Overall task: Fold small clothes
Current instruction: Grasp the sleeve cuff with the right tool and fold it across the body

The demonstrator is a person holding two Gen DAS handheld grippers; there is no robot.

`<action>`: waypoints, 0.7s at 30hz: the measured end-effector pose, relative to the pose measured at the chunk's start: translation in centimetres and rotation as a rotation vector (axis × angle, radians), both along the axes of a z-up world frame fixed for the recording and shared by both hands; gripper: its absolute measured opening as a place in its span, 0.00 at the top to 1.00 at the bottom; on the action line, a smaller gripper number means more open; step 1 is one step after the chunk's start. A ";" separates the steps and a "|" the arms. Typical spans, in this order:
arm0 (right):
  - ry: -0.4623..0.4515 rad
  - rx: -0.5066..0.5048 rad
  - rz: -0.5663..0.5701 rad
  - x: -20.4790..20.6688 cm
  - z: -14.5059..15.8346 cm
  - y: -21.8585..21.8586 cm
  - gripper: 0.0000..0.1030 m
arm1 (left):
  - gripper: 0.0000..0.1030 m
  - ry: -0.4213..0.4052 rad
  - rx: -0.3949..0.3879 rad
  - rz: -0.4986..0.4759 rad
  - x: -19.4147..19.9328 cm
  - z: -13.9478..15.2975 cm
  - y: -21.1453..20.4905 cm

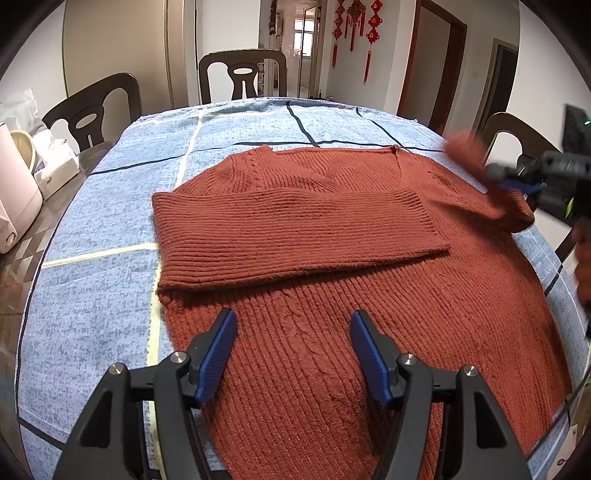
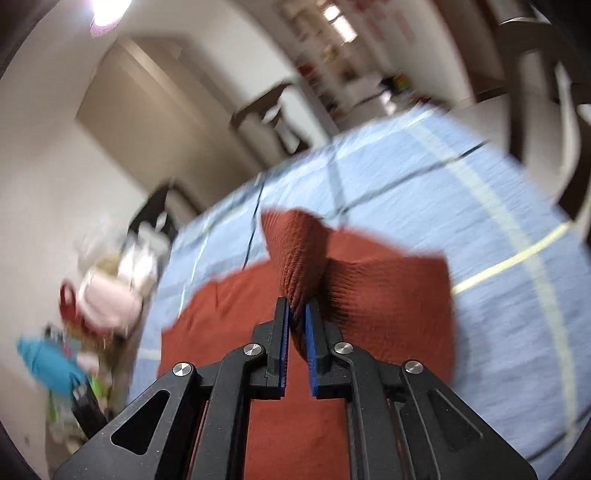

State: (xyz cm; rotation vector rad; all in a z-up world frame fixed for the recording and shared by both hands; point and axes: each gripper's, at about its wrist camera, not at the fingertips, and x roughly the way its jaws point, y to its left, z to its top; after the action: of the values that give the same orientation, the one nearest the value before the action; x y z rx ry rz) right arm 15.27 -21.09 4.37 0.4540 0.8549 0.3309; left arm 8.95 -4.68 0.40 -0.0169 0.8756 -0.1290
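Observation:
A rust-red ribbed sweater (image 1: 314, 229) lies flat on the blue tablecloth (image 1: 96, 295). Its left sleeve (image 1: 280, 236) is folded across the chest. My left gripper (image 1: 291, 328) is open and empty, hovering over the sweater's lower body. My right gripper (image 2: 297, 314) is shut on the right sleeve's cuff (image 2: 299, 251) and holds it lifted above the sweater; it shows blurred at the right edge of the left wrist view (image 1: 517, 177). The right wrist view is motion-blurred.
Dark wooden chairs (image 1: 242, 74) stand around the table. A pink appliance (image 1: 14, 199) and white tissue packs (image 1: 55, 162) sit at the table's left edge. A door and red hanging knots (image 1: 354, 26) are on the far wall.

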 end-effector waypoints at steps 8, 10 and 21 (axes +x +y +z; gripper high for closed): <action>-0.040 -0.038 0.152 -2.8 -1.0 1.9 0.79 | 0.35 0.005 -0.040 0.002 -0.3 0.5 0.5; -0.053 -0.070 0.119 -2.9 -0.9 1.4 0.79 | 0.35 0.015 -0.089 -0.003 -0.4 1.3 0.6; 0.024 -0.129 0.116 -3.7 -3.1 0.4 0.80 | 0.35 -0.002 -0.203 -0.164 3.3 4.7 -4.4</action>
State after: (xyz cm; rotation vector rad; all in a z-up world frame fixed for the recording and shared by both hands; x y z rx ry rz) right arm 11.53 -20.69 1.27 0.2900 0.9222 0.3757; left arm 12.25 -9.04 5.06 -0.1344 0.8587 -0.3709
